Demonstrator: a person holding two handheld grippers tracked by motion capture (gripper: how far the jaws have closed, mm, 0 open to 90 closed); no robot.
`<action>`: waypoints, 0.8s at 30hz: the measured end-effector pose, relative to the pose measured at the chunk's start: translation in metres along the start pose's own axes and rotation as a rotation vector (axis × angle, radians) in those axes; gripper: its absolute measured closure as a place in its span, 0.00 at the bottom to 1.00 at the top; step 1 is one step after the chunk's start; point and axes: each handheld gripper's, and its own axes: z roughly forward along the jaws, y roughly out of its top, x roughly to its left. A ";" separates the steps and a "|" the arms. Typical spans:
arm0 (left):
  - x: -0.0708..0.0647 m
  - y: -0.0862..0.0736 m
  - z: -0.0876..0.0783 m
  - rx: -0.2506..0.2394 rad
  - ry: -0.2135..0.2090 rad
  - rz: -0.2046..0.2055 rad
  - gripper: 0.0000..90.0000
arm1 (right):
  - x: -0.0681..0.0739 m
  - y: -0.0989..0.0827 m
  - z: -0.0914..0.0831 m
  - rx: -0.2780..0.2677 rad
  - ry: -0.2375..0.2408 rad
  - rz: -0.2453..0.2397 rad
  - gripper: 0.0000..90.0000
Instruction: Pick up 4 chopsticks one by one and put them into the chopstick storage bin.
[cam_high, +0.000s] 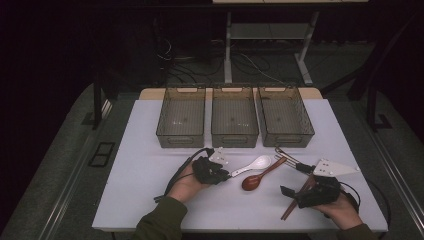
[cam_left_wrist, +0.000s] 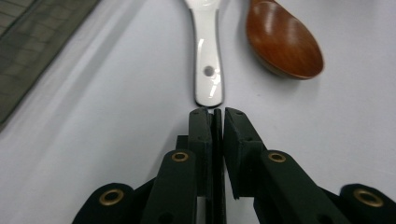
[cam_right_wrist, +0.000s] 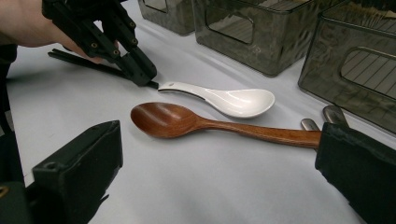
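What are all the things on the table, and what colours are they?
White spoon: one, white, middle of the table, handle end right at the left claw's tips.
Wooden spoon: one, reddish brown, lying just beside the white spoon.
Chopsticks: a brown bunch, count unclear, by the right claw.
Metal utensils: silver, count unclear, right of the spoons near the right bin.
Bins: three, smoky see-through, in a row at the table's far side.
Table: one, white.
Left claw: black, jaws closed, tips at the white spoon's handle.
Right claw: black, jaws wide apart, holding nothing.
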 end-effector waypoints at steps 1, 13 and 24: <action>0.000 0.000 0.000 -0.006 0.014 -0.014 0.90 | 0.000 0.000 0.000 0.001 -0.001 0.000 0.01; 0.003 -0.002 -0.001 -0.045 0.012 -0.065 0.81 | 0.000 0.000 -0.001 -0.005 0.000 -0.002 0.01; 0.004 -0.008 -0.027 -0.153 0.006 -0.110 0.54 | -0.001 0.000 -0.001 -0.010 0.009 0.005 0.01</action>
